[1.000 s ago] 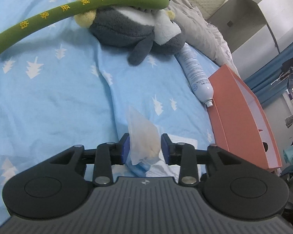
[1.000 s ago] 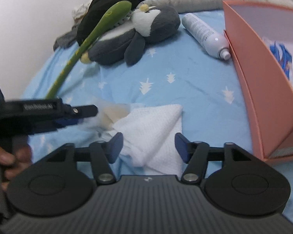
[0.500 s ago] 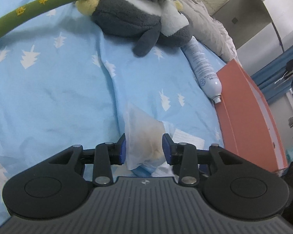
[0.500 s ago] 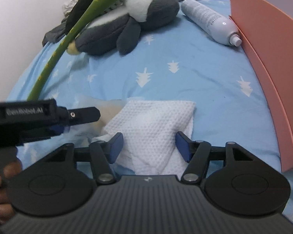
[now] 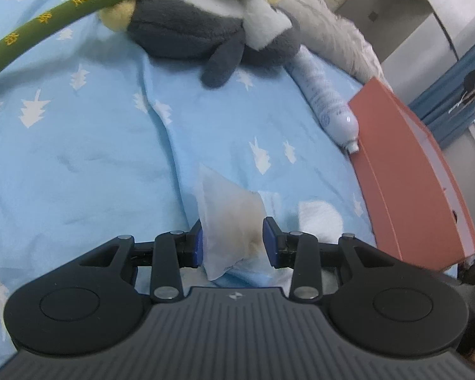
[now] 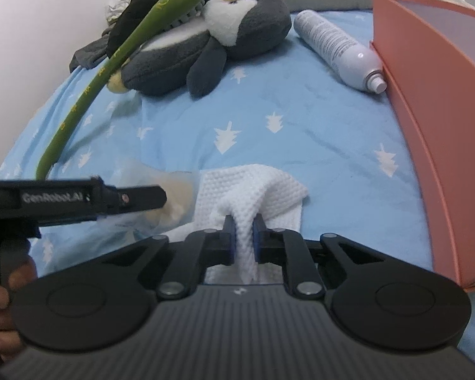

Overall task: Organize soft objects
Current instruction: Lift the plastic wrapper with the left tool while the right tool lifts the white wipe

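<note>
- R gripper [image 6: 243, 234]: jaws pinched tight on a raised fold of the white cloth [image 6: 262, 186], on the blue sheet [image 6: 300, 133].
- L gripper [image 5: 232, 242]: half-wide, clear pouch [image 5: 231, 221] between pads, contact unclear.
- Orange box [image 6: 427, 95] lies right of cloth, so R hand is nearer.

On the bedsheet [image 6: 316, 133], the folded cloth [image 6: 253, 186] lies nearest, with the translucent pouch [image 6: 174, 196] touching its left side. Behind them lies the penguin plush [image 6: 205, 41], the long plush stalk [image 6: 110, 60] resting across it and running forward to the left. Right of the penguin lies the spray can [image 6: 335, 47], its nozzle against the box [image 6: 433, 120] at the right edge.
</note>
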